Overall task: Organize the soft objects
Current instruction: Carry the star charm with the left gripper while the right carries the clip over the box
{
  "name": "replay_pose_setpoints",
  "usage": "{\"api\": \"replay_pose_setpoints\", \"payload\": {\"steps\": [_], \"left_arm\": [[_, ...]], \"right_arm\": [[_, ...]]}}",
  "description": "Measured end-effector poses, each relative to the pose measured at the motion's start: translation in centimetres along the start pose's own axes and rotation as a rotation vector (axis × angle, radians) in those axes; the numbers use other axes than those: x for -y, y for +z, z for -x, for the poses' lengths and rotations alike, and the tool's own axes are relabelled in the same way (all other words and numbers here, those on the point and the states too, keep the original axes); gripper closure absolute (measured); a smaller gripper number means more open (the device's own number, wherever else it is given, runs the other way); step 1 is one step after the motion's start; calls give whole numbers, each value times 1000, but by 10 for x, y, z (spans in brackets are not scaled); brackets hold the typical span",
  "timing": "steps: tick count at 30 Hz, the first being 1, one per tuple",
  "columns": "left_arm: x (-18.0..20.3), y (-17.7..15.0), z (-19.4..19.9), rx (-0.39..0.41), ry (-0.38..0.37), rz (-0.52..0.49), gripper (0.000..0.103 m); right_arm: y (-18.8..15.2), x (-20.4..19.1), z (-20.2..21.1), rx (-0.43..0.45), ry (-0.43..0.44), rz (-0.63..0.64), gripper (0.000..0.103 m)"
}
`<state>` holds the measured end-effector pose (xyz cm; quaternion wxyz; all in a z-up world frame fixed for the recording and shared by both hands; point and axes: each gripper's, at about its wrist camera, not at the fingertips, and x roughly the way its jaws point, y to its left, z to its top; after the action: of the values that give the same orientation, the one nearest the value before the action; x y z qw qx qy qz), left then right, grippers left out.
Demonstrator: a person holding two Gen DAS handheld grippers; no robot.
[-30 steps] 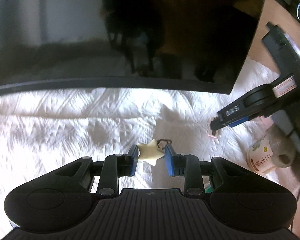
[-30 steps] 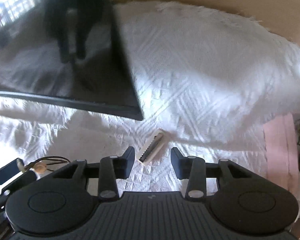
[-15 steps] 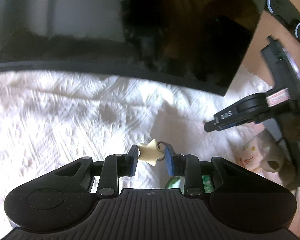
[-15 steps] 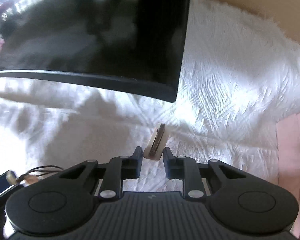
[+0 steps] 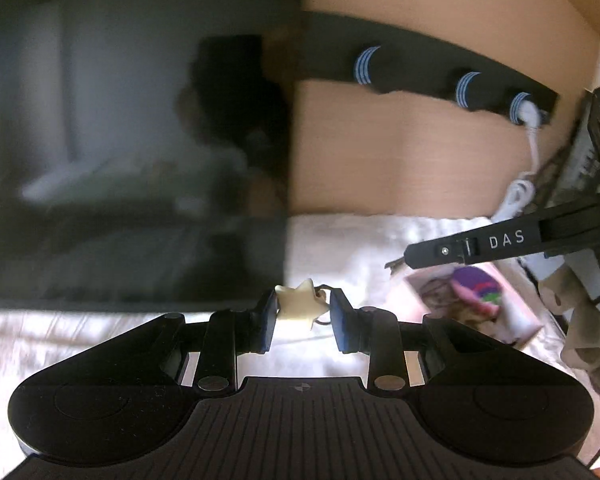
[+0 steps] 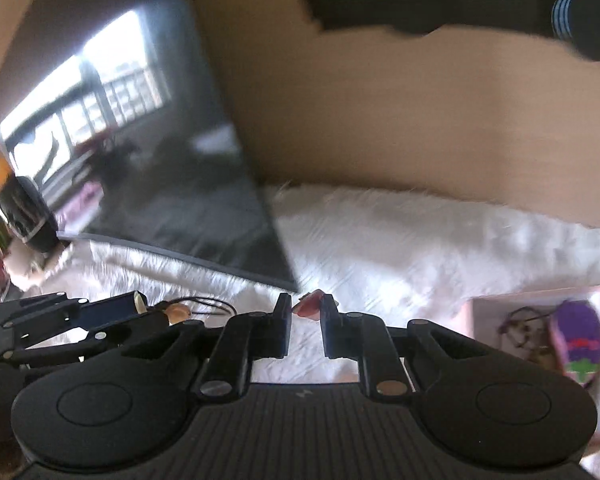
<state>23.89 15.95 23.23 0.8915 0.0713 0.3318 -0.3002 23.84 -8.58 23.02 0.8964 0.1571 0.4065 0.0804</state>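
Note:
My left gripper (image 5: 302,307) is shut on a cream star-shaped soft charm (image 5: 301,303) with a dark cord, held above the white cloth (image 5: 340,240). My right gripper (image 6: 305,307) is shut on a small flat pinkish soft piece (image 6: 310,303) pinched at the fingertips. A pink box (image 5: 476,304) at the right holds a purple soft toy (image 5: 476,284) and another charm; it also shows in the right wrist view (image 6: 540,320). The right gripper's body (image 5: 500,240) crosses the left wrist view. The left gripper (image 6: 60,320) shows at the left of the right wrist view.
A dark monitor (image 5: 132,140) stands on the cloth at the left, against a tan wall (image 5: 400,152). A black bar with blue-ringed knobs (image 5: 420,72) hangs on the wall. A white cable (image 5: 520,184) and brownish plush (image 5: 580,320) lie at far right.
Both grippers have lifted and swung right with their items. The pink box has come into both views. The right gripper's piece now sits tighter between its fingers.

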Motion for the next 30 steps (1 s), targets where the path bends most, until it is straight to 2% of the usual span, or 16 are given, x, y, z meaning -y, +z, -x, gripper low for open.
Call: {"api": "replay_pose_setpoints", "payload": {"steps": [8,14,19,23,26,30], "left_arm": [[85,44,-20,22,-70,-90,70],[141,50,-47,-10,-160,-116,70],[176,39,-87,-58,-244,-75,70],[191,11,-130,-82,-294,24,70],[198,-13,-156,-90,-277,61,70],[208,-39,-190,-185,-228,30,70]], "right_arm": [[-4,73,73,124,-10,-55,88],[-15,125,98,168,-39,-87,88],[-26,164,92,159,-54,-140,88],[-37,193,74,145,-53,-170,88],[-48,208,49,101,-51,-187,88],[-62,223,14,44,-77,-201,88]]}}
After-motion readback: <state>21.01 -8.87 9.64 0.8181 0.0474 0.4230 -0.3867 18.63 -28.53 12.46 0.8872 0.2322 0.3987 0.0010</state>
